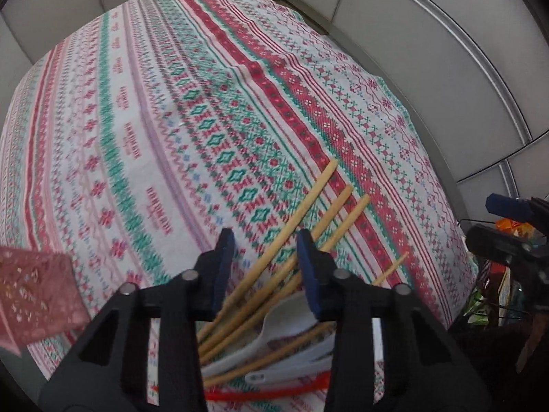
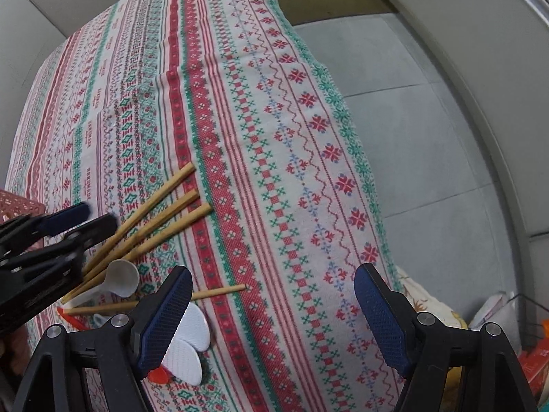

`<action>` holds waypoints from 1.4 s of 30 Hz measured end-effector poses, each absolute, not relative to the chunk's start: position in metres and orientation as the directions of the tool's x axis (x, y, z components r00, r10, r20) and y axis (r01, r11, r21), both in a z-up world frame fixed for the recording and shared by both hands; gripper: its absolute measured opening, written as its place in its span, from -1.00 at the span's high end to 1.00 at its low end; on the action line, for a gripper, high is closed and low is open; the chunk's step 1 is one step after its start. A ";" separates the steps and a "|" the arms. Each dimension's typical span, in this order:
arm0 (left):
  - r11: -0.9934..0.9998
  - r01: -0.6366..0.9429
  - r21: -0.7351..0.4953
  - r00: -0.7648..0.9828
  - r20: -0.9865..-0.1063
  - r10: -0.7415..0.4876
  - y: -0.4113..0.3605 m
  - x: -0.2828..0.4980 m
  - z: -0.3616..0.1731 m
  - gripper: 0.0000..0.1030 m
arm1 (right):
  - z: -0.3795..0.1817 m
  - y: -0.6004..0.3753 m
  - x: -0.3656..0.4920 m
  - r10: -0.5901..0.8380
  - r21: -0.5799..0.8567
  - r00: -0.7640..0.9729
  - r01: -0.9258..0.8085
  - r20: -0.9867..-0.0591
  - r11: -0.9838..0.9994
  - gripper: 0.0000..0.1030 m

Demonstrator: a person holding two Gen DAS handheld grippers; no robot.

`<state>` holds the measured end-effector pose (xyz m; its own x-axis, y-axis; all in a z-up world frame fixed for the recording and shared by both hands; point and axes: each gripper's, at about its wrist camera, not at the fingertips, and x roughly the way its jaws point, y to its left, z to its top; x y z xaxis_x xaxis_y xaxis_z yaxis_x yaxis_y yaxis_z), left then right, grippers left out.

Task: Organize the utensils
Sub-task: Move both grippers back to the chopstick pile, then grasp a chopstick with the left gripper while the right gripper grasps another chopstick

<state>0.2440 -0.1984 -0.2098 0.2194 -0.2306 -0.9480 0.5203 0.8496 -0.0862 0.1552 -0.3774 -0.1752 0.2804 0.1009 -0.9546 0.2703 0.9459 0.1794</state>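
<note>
**Wooden chopsticks and plastic spoons piled on the patterned cloth**

Wooden chopsticks [image 1: 291, 240] fan out from the lower centre of the left wrist view toward the middle right, lying on a tablecloth [image 1: 171, 120] woven in red, green and white bands. We see our left gripper [image 1: 266, 267] poised above the pile, its blue-padded fingers [image 1: 224, 257] spread apart with nothing between them — the sticks and a white spoon [image 1: 281, 316] lie on the cloth below the gap. Whether the pads touch the sticks we cannot tell. A red utensil [image 1: 274, 393] shows at the bottom edge, partly hidden by the gripper body. A pink perforated basket [image 1: 34, 292] sits at the lower left of that frame.

From the right wrist view, the same chopsticks [image 2: 154, 216] lie in the left-centre, with one stick [image 2: 219, 292] apart from the fan, crossing toward the middle. A white spoon bowl [image 2: 123, 276] rests among them, and two white, flat, textured utensils [image 2: 188, 343] sit just behind our right gripper's left pad. Our right gripper [image 2: 272, 316] is spread wide and empty — it hangs over bare cloth near the table's edge. The left gripper [image 2: 79, 219] appears at the left of this frame, above the stick handles, and grey floor [image 2: 429, 137] fills the right.
</note>
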 end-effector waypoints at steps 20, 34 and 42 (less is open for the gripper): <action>0.811 0.542 -0.219 0.112 -0.938 -0.328 -0.224 0.268 -0.223 0.59 | -0.191 -0.394 0.168 0.114 0.193 0.248 0.325 -0.962 0.926 -0.58; 0.808 0.575 -0.127 0.164 -0.950 -0.266 -0.248 0.266 -0.231 0.59 | -0.191 -0.396 0.167 0.114 0.194 0.250 0.329 -0.962 0.924 -0.58; 0.818 0.572 -0.063 0.232 -0.944 -0.235 -0.251 0.257 -0.230 0.84 | -0.196 -0.388 0.174 0.136 0.209 0.236 0.323 -0.962 0.923 -0.58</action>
